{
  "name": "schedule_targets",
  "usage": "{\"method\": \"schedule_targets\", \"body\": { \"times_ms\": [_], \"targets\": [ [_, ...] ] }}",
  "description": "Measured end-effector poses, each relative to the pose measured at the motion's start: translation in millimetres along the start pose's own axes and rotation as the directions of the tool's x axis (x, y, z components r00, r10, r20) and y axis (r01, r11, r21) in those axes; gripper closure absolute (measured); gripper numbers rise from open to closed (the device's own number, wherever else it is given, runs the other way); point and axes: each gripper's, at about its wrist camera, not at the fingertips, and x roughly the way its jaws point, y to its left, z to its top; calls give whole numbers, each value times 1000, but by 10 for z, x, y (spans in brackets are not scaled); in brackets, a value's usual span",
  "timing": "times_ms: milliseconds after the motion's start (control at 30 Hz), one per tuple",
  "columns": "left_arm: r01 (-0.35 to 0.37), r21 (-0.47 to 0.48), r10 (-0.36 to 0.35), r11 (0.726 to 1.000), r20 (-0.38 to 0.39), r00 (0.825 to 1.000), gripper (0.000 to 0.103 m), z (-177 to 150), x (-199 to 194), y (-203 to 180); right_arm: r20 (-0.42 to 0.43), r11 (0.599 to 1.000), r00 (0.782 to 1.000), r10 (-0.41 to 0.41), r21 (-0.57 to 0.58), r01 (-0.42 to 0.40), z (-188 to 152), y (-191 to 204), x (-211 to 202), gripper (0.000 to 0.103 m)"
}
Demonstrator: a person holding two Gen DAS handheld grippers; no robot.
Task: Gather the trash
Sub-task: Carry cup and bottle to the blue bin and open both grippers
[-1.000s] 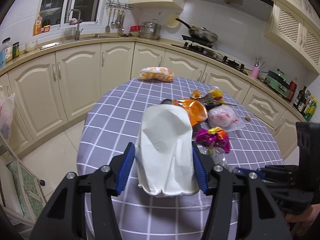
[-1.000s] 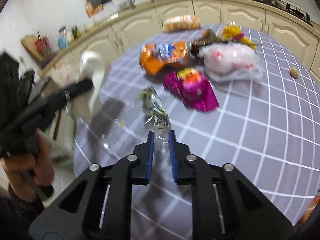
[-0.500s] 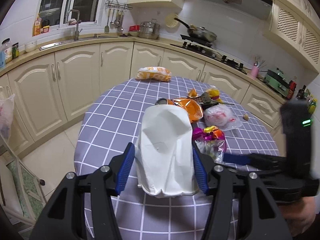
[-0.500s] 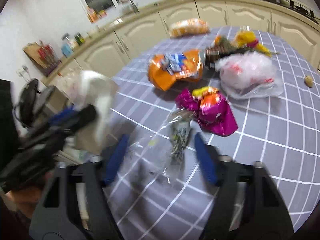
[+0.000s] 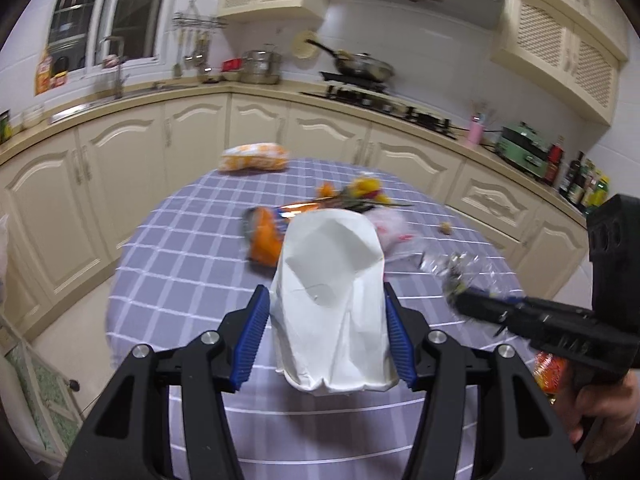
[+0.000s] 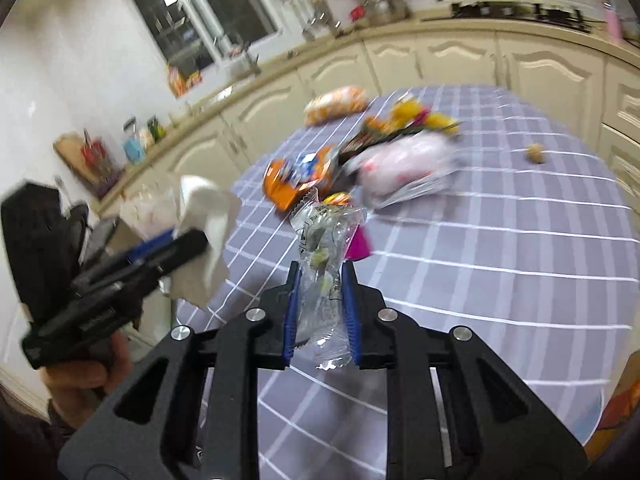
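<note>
left gripper (image 5: pixel 326 334): clamped on the white paper bag (image 5: pixel 330 300), mouth facing away over the table (image 5: pixel 180 264)
right gripper (image 6: pixel 320 312): just squeezed shut on a clear plastic wrapper (image 6: pixel 324 256), held off the table
rest of trash: orange packet (image 6: pixel 296 178), pink-white bag (image 6: pixel 404 164) etc, on the table
risk: wrapper's slick and floppy, could slide out or miss the crumpled bag mouth

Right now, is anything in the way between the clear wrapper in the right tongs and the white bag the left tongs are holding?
Nothing visible. The clear wrapper is off the table in the right tongs, with only open air across to the white bag in the left tongs.
</note>
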Motion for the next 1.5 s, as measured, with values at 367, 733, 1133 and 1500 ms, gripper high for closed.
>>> {"method": "schedule_targets", "body": {
  "times_ms": [367, 733, 1133, 1500],
  "targets": [
    [273, 189, -263, 943, -77, 962, 48, 54, 350, -1583, 155, 939, 955, -254, 277, 204, -304, -1457, -1416, 83],
    [542, 305, -414, 783, -393, 821, 48, -696, 1308, -3576, -23, 661, 897, -442, 667, 343, -1522, -3261, -2069, 83],
    [610, 295, -266, 735, -702, 661, 45, -1887, 2679, -4521, -202, 468, 905, -373, 802, 372, -2223, -4101, -1643, 64],
    [575, 334, -276, 747, -630, 726, 12, -1710, 2468, -4464, -148, 443, 869, -472, 813, 379, -2227, -3948, -1905, 6]
  ]
}}
